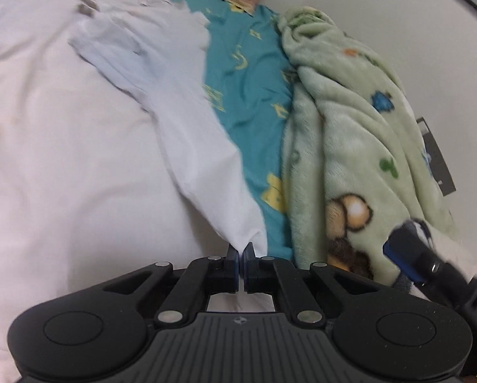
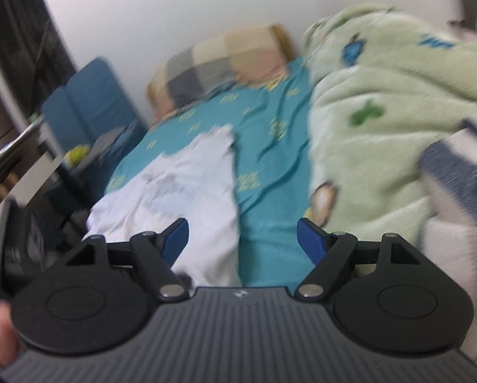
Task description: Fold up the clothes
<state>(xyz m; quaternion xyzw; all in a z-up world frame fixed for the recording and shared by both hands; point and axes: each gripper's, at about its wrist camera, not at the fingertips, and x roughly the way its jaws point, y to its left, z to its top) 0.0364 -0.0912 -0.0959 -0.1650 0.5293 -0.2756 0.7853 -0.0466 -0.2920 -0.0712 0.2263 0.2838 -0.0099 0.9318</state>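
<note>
One corner of the white garment (image 1: 110, 134) is all we hold so far: our left gripper (image 1: 241, 252) has its jaws closed together on a pinched tip of cloth, and a ridge of fabric runs from that pinch up and away to the far left across the rest of the garment. The garment lies spread on the bed (image 1: 248, 73), on the teal patterned sheet, with its long axis running away from us toward the checked pillow (image 2: 225, 60). From the left gripper the bulk of it lies ahead and to the left; the teal sheet and the green fleece blanket (image 1: 350, 121) lie to the right.

Our right gripper (image 2: 241, 242) stands wide apart with nothing between its blue pads (image 2: 308, 239); the garment's near right edge sits just ahead of it, under the left-hand pad, while the other pad hangs over bare sheet. We judge the left the nearer and already committed, so the coming fold turns on carrying that corner across the long axis, or on the right gripper taking the neighbouring edge.

Both views are blurred. We cannot tell what kind of garment it is, nor where its near hem ends, since the gripper bodies cover it. Its left edge runs out of the left wrist view.
</note>
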